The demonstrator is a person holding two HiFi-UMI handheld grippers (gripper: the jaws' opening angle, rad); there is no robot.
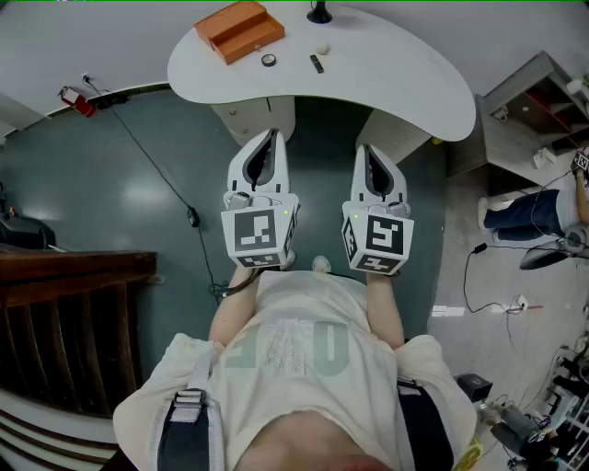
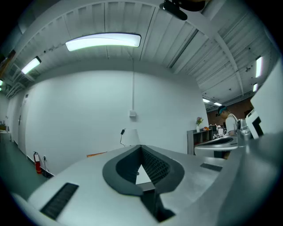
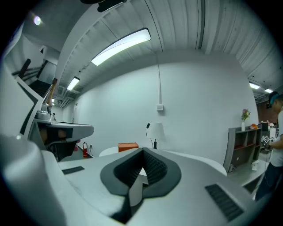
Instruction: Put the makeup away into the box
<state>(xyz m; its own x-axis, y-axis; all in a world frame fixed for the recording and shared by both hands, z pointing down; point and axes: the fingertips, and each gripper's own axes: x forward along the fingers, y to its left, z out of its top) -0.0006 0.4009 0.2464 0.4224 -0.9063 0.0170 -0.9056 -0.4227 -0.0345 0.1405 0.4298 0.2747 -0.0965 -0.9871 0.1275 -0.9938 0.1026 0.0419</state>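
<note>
An orange box [image 1: 241, 29] stands at the left end of a white curved table [image 1: 396, 83] at the top of the head view. Near it on the tabletop lie small makeup items: a round tin [image 1: 268, 60], a dark stick [image 1: 317, 63] and a pale ball-shaped piece [image 1: 321, 49]. My left gripper [image 1: 270, 138] and right gripper [image 1: 368, 152] are side by side in front of the table, short of its near edge, both pointing at it. Each is shut with nothing between its jaws. In the right gripper view the orange box [image 3: 128, 147] shows beyond the shut gripper [image 3: 143, 151]. The left gripper [image 2: 141, 147] faces the white wall.
A lamp [image 3: 155, 132] stands at the table's back edge, with its base [image 1: 319, 13] showing in the head view. Dark wooden furniture [image 1: 64, 294] is at the left, a red fire extinguisher [image 1: 78, 99] by the wall. A shelf [image 1: 543, 101] and a person [image 1: 538, 212] are at the right. A cable [image 1: 166, 179] runs across the floor.
</note>
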